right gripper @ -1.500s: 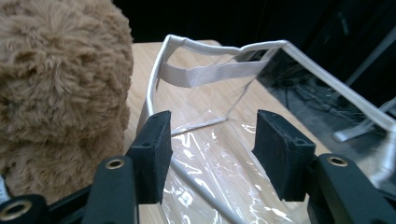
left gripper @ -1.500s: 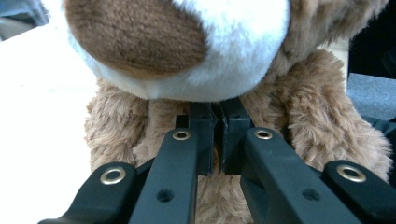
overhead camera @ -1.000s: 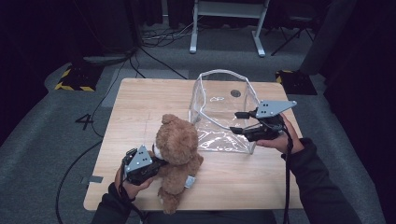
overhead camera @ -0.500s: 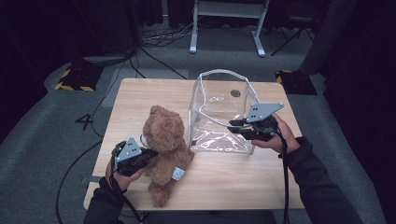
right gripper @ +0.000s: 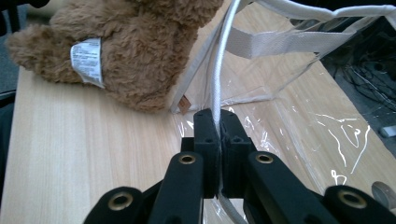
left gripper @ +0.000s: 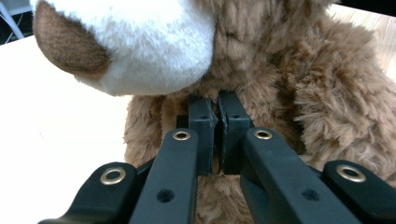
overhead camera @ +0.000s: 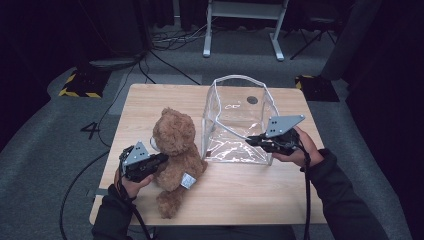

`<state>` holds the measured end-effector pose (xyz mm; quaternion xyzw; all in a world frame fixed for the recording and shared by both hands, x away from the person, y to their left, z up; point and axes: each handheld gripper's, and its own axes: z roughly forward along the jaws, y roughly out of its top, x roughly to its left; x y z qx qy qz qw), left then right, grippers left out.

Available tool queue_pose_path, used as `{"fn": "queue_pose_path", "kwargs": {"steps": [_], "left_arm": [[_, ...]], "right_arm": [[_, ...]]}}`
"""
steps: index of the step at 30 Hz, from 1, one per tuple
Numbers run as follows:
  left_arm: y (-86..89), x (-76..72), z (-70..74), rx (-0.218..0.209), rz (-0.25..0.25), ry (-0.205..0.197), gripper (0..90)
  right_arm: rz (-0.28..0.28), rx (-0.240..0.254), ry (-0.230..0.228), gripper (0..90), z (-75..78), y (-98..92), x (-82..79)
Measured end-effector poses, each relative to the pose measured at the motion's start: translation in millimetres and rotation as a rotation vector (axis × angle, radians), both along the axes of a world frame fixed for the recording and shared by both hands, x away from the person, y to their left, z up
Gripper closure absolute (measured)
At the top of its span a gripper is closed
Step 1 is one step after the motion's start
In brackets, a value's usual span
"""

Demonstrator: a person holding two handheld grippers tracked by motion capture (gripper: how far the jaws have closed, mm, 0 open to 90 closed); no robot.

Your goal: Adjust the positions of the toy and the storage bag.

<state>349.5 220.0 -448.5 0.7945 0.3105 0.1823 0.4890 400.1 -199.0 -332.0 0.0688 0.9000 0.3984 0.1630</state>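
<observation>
High view: teddy bear point(overhead camera: 176, 150) pinched by left hand-held gripper point(overhead camera: 161, 160), beside clear bag point(overhead camera: 235, 125).

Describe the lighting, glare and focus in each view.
High view: the wooden table is evenly lit, the floor around it dark; white glare streaks the clear bag. Left gripper view: the teddy bear looms close, its white muzzle and the table overexposed. Right gripper view: sharp, with glints on the bag's plastic.

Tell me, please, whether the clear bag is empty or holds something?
Empty: through the clear bag only tabletop shows; the teddy bear sits outside, beside it.
</observation>
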Motion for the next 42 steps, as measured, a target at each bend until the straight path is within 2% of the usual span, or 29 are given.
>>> {"fn": "queue_pose_path", "kwargs": {"steps": [7, 14, 18, 22, 24, 28, 31, 34, 36, 42], "left_arm": [[-8.2, 1.8, 3.9, 0.017, 0.007, -0.042, 86.6], [-16.9, 18.4, 6.7, 0.002, -0.002, -0.057, 87.1], [-20.8, 28.6, 10.1, 0.012, -0.012, -0.065, 87.2], [-23.5, 38.2, 10.5, -0.009, -0.025, -0.073, 87.4], [-21.7, 41.7, 11.1, -0.018, -0.037, -0.063, 87.5], [-16.2, 36.9, 10.8, -0.032, -0.085, -0.052, 87.4], [-12.4, 28.2, 13.3, -0.021, -0.1, -0.047, 87.1], [-7.7, 20.5, 15.6, -0.022, -0.093, -0.052, 85.4], [-5.1, 16.1, 17.1, -0.025, -0.068, -0.047, 81.8], [-3.5, 4.3, 22.5, -0.021, -0.062, -0.041, 74.5]], "right_arm": [[0.002, -0.012, -0.011, 87.7, 3.6, -7.1, -9.7], [0.018, -0.014, -0.012, 87.7, 4.2, -11.6, -25.4], [0.03, -0.007, -0.012, 87.7, 3.2, -13.8, -33.3], [0.034, -0.002, -0.015, 87.7, 2.3, -16.0, -41.5], [0.034, 0.001, -0.016, 87.7, 1.9, -17.2, -43.7], [0.027, 0.01, -0.018, 87.7, 1.2, -20.8, -45.8], [0.028, 0.013, -0.015, 87.6, 0.6, -22.5, -47.6], [0.021, 0.02, -0.012, 87.6, -0.1, -24.0, -49.0], [0.021, 0.019, -0.016, 87.6, -0.5, -24.3, -49.3], [0.019, 0.025, -0.012, 87.5, -0.6, -24.4, -48.6]]}}
